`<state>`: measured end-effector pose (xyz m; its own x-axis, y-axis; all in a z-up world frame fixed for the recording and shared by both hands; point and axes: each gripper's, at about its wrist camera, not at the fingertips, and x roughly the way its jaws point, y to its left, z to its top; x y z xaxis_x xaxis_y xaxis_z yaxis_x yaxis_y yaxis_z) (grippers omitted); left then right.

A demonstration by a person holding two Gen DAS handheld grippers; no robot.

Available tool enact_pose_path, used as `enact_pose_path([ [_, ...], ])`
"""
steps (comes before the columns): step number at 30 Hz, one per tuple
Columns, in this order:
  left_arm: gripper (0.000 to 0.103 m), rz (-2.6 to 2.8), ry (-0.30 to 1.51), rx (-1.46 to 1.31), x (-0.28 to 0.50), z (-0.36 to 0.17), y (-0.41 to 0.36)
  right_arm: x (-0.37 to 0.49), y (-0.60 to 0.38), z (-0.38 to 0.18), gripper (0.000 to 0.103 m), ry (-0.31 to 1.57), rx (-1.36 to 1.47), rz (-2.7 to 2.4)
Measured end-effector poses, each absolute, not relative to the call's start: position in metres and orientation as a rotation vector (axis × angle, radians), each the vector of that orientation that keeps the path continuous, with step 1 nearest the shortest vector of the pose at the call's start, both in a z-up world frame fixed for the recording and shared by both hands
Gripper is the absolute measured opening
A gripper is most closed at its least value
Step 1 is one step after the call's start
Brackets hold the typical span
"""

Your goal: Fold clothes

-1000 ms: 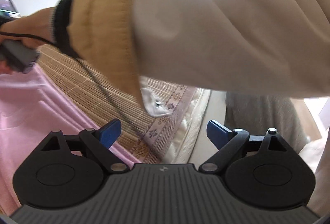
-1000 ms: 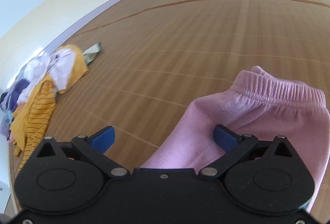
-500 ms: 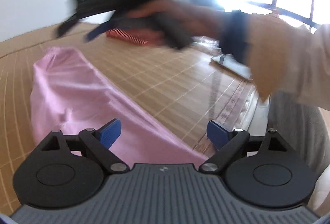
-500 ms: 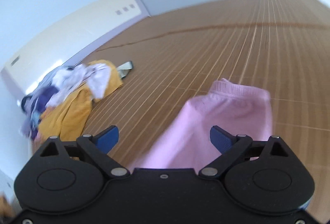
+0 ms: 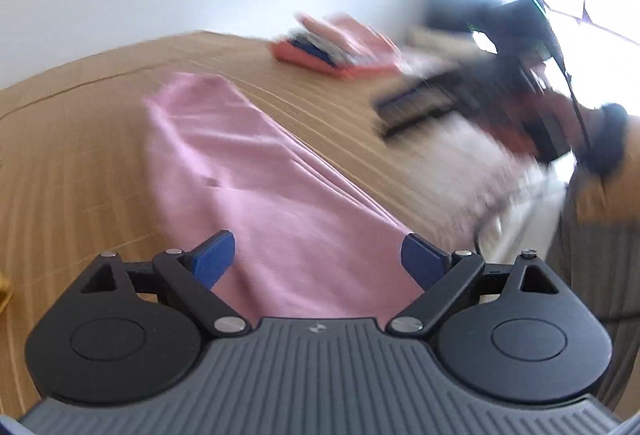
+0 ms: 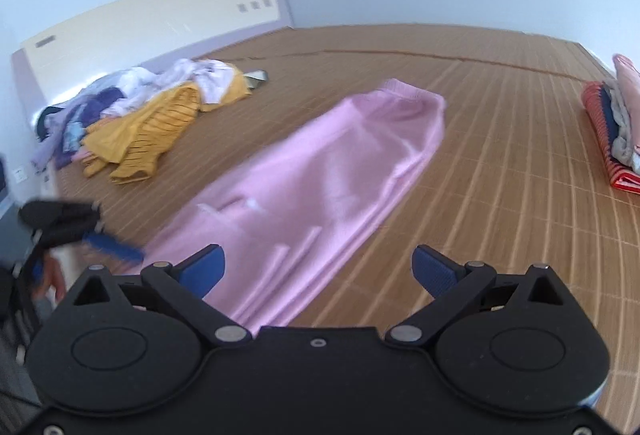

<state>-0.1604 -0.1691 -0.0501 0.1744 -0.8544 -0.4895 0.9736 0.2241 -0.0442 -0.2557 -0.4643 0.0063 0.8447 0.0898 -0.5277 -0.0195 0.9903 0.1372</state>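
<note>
Pink garment (image 6: 320,171) lies stretched out flat on a bamboo mat (image 6: 500,163), ribbed band end far from both cameras, near end running under the grippers. Looks like folded-lengthwise trousers, blur makes it hard to be sure.

Left gripper (image 5: 318,259): jaws wide apart, nothing between the blue fingers (image 5: 212,257), garment (image 5: 256,175) directly below and ahead. Not touching cloth as far as visible.

Right gripper (image 6: 318,267): jaws also wide, empty, over the near end of the garment. Right finger sits over bare mat, left finger over the pink edge.

In the right wrist view the left gripper (image 6: 108,245) shows at lower left, blurred, beside the garment's near corner. In the left wrist view the right gripper (image 5: 460,95) shows upper right, heavily motion-blurred, held by a hand with a dark wrist strap (image 5: 608,139) and tan sleeve (image 5: 616,195).

Unfolded pile (image 6: 136,115) of yellow, white and purple clothes sits far left on the mat, well apart from the garment. Folded stack (image 6: 616,131) with a red striped piece at the bottom sits at the far right edge; same stack (image 5: 336,47) is blurred in the left view.
</note>
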Motion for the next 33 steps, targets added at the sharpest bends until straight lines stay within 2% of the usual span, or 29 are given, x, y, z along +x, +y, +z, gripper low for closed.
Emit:
enact_pose_path([
  [3, 0.093, -1.25, 0.463, 0.217, -0.151, -0.045, -0.15, -0.269, -0.443, 0.002, 0.1, 0.552, 0.095, 0.129],
  [11, 0.093, -1.178, 0.36, 0.236, -0.184, -0.013, -0.12, -0.295, -0.383, -0.007, 0.101, 0.563, -0.082, 0.364],
  [19, 0.093, -1.156, 0.272, 0.566, -0.232, -0.02, -0.128, -0.304, -0.314, -0.04, 0.1, 0.658, -0.348, 0.429],
  [24, 0.093, -1.17, 0.238, 0.686, -0.243, -0.03, -0.136, -0.302, -0.298, -0.05, 0.092, 0.65, -0.472, 0.355],
  [25, 0.093, -1.179, 0.237, 0.701, -0.244, -0.031, -0.136, -0.301, -0.299, -0.05, 0.081, 0.649, -0.482, 0.348],
  [26, 0.093, -1.188, 0.236, 0.715, -0.245, -0.033, -0.137, -0.3, -0.3, -0.049, 0.06, 0.65, -0.488, 0.343],
  [27, 0.093, -1.199, 0.228, 0.735, -0.246, -0.035, -0.138, -0.297, -0.303, -0.047, 0.059, 0.664, -0.454, 0.359],
  [28, 0.093, -1.209, 0.22, 0.755, -0.247, -0.038, -0.139, -0.295, -0.307, -0.044, 0.051, 0.677, -0.419, 0.374],
  [29, 0.093, -1.219, 0.211, 0.774, -0.248, -0.04, -0.141, -0.294, -0.312, -0.04, 0.036, 0.674, -0.375, 0.384],
  [31, 0.093, -1.241, 0.172, 0.816, -0.251, -0.045, -0.145, -0.292, -0.323, -0.031, 0.022, 0.667, -0.288, 0.402],
  [33, 0.093, -1.262, 0.107, 0.868, -0.256, -0.052, -0.151, -0.293, -0.332, -0.023, 0.022, 0.641, -0.226, 0.393],
])
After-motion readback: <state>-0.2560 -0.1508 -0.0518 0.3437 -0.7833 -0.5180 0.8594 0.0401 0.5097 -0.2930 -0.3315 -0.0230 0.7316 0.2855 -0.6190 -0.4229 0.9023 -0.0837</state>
